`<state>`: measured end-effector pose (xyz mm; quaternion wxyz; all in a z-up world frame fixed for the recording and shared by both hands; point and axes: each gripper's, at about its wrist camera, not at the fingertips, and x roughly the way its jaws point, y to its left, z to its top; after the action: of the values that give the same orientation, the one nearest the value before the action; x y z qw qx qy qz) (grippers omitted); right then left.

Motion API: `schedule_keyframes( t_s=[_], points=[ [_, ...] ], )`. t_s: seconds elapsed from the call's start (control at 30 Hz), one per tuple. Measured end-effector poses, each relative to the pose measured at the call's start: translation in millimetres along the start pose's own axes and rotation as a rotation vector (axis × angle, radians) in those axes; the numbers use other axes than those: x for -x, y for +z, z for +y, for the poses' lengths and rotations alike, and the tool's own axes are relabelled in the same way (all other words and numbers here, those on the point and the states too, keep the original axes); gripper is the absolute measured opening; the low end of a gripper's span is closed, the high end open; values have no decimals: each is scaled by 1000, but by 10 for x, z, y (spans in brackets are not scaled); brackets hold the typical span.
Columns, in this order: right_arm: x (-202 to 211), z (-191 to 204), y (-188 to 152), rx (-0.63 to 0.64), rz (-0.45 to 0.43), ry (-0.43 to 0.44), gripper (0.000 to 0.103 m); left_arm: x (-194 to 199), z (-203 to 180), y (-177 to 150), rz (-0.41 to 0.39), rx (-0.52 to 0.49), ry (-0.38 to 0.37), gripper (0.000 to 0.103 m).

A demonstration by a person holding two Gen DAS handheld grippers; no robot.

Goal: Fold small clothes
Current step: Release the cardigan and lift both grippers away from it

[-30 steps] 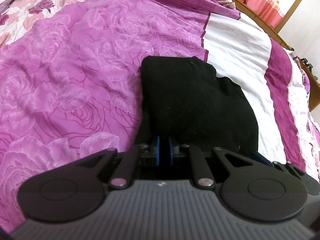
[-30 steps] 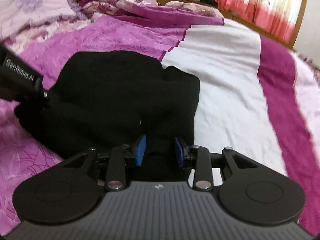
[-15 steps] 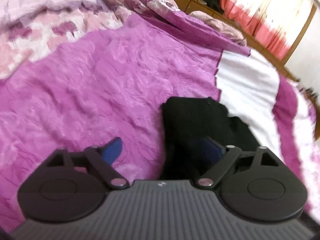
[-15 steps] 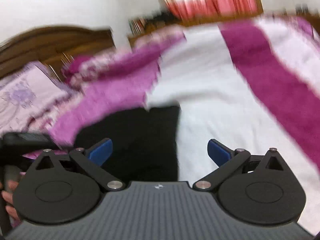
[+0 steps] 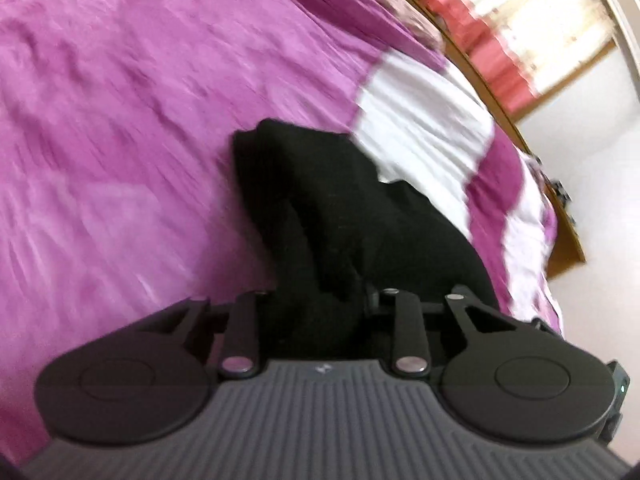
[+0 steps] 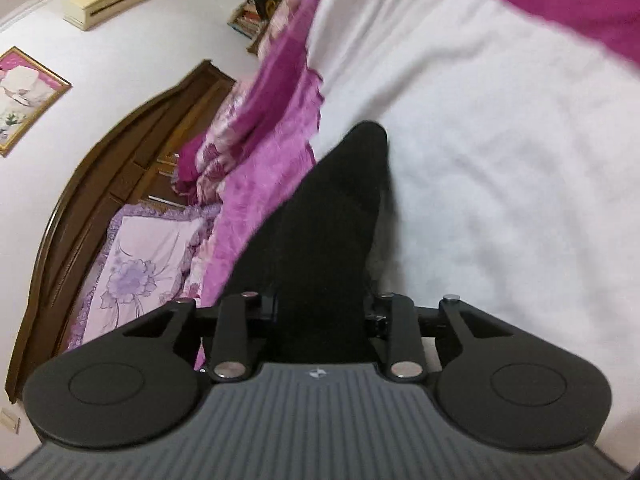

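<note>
Both grippers, spread wide half a second ago, have closed: left gripper (image 5: 320,300) and right gripper (image 6: 320,312) each now clamp the black garment (image 5: 340,208), and the right view has rolled.

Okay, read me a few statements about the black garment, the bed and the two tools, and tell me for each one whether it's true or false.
1. The black garment lies on a bed cover that is purple with white bands. True.
2. The left tool has black cloth bunched between its fingers. True.
3. The right tool is clear of the garment, over bare white cover. False: black cloth fills the gap between its fingers, and its jaws have just been closing.
4. The garment is bright red. False: it is black.
5. A wooden headboard shows in the right wrist view. True.
</note>
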<state>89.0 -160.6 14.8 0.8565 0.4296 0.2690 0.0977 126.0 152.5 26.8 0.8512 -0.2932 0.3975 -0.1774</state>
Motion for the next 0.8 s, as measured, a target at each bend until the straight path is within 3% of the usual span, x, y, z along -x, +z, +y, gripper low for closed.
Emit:
schedule_keyframes(
  t_s=[0.17, 0.37, 0.43, 0.5, 0.53, 0.57, 0.6, 0.67, 0.8],
  points=[
    [801, -197, 148, 49, -6, -59, 33, 75, -452, -500, 83, -72, -40, 31],
    [1943, -532, -176, 80, -8, -174, 33, 172, -834, -1351, 166, -156, -22, 33],
    [2254, -635, -365, 83, -8, -201, 34, 246, -894, -1576, 168, -199, 17, 40],
    [2429, -748, -594, 97, 3, -244, 36, 342, -958, -1774, 135, -278, 98, 64],
    [2487, -775, -720, 135, -1, -279, 41, 406, -1009, -1873, 99, -345, 153, 73],
    [2524, -757, -835, 186, -23, -313, 53, 490, -1042, -1985, 54, -408, 204, 86],
    [2603, -716, -949, 250, -66, -338, 59, 571, -1055, -2078, 7, -454, 238, 90],
    [2766, -585, -1188, 405, -165, -433, 88, 744, -1057, -2301, -76, -522, 292, 90],
    [3024, -421, -1526, 641, -249, -530, 89, 876, -1024, -2541, -125, -615, 338, 90]
  ],
)
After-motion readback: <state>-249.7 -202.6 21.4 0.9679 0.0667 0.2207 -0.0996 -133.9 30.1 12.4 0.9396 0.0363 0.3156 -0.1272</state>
